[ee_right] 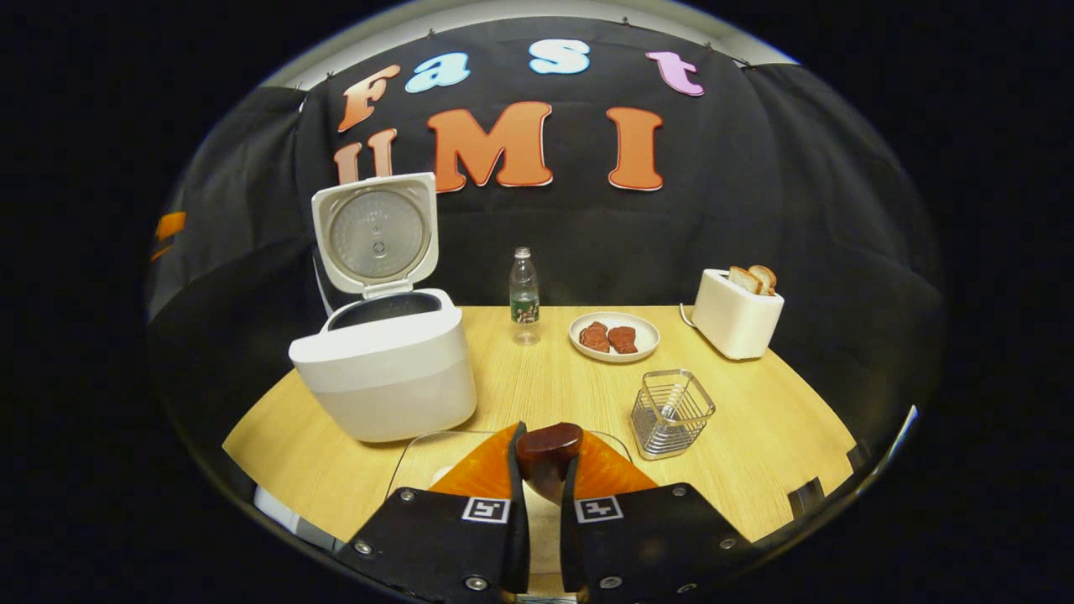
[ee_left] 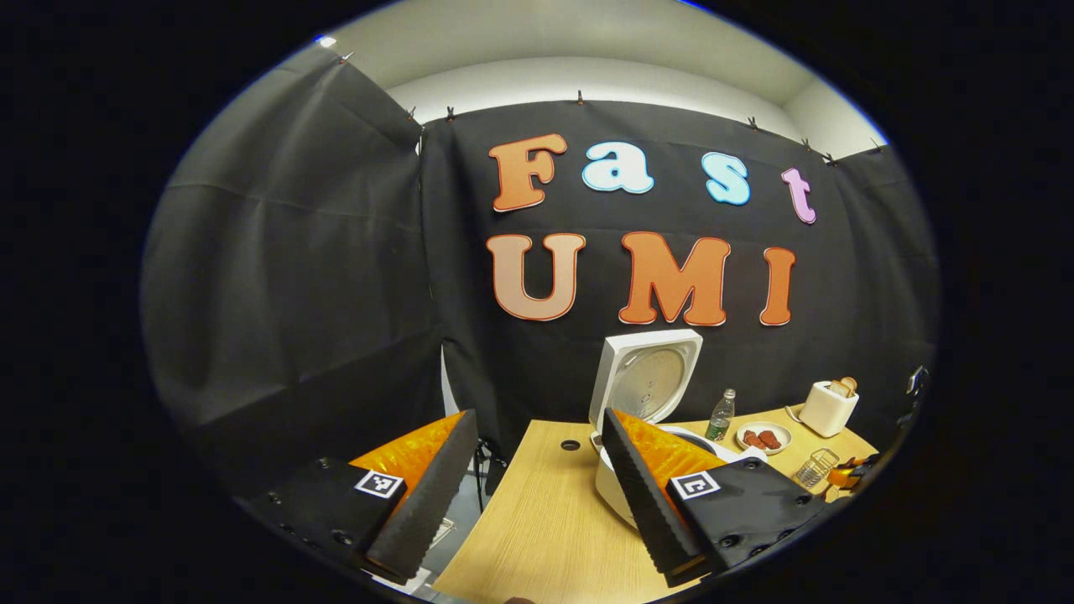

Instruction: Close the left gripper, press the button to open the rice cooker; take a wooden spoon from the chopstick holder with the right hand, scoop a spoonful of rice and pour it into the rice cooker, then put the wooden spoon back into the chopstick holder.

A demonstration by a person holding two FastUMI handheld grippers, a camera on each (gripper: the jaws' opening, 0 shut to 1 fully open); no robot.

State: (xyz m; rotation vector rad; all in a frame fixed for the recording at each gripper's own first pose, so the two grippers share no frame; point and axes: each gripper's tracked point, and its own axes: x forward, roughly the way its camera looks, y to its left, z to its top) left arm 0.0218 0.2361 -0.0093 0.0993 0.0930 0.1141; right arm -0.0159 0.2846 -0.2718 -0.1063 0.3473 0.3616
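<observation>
Right tool (ee_right: pixel 544 491) pinches the wooden spoon (ee_right: pixel 550 453) low in frame; left tool (ee_left: pixel 537 495) is spread. A loose grip risks tilting, spilling rice short of the rice cooker (ee_right: pixel 386 369).

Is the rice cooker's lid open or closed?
Open. The rice cooker has its lid standing straight up at the back, and you can see the dark inner pot underneath.
</observation>
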